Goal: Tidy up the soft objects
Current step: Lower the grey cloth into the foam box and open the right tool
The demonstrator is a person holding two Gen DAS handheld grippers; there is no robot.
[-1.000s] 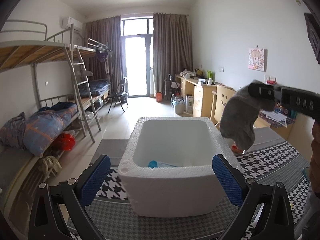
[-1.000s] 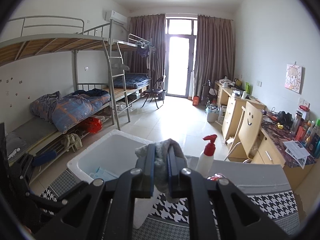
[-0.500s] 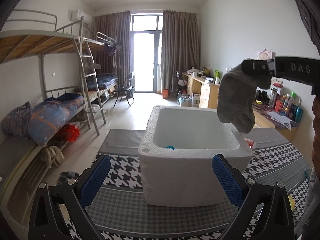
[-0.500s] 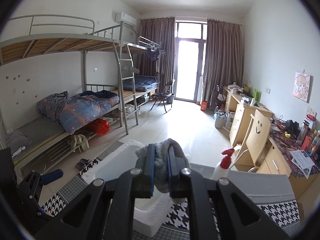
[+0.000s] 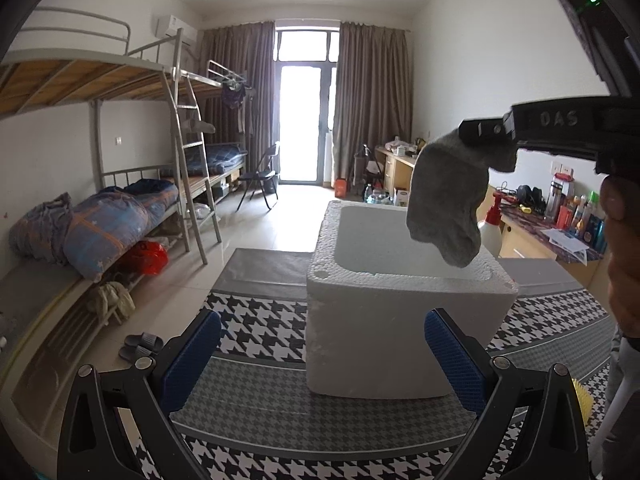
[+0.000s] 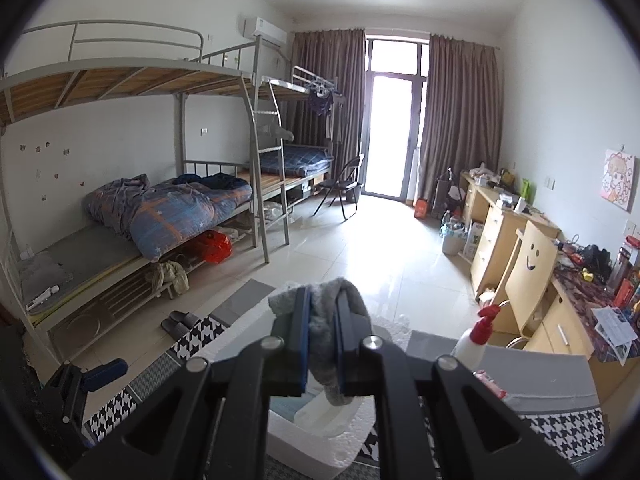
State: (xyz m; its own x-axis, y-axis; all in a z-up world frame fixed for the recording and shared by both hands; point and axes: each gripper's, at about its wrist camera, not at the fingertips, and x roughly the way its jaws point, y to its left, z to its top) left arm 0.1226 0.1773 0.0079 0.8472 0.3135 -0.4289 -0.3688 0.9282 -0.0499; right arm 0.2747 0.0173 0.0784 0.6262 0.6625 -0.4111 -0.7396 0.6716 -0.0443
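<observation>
Reading "DAS" in raised letters, the black body of the right gripper [image 5: 486, 130] crosses the left wrist view, its jaws clamped on a grey sock [image 5: 446, 200] that dangles above the right rim of the white foam box [image 5: 400, 320]. The left gripper [image 5: 322, 354] stands wide apart with nothing between its blue pads [image 5: 192, 356]. Only the right wrist view shows the sock [image 6: 324, 336] pinched between the two pads from behind, the box interior below it, the left gripper [image 6: 86, 376] low at the left, and a smiley face drawn on a wooden chair back [image 6: 530, 256]. Compared with a second ago, the box sits further right in the left view, and the white spray bottle [image 5: 490, 228] with its red head now shows behind the sock.
</observation>
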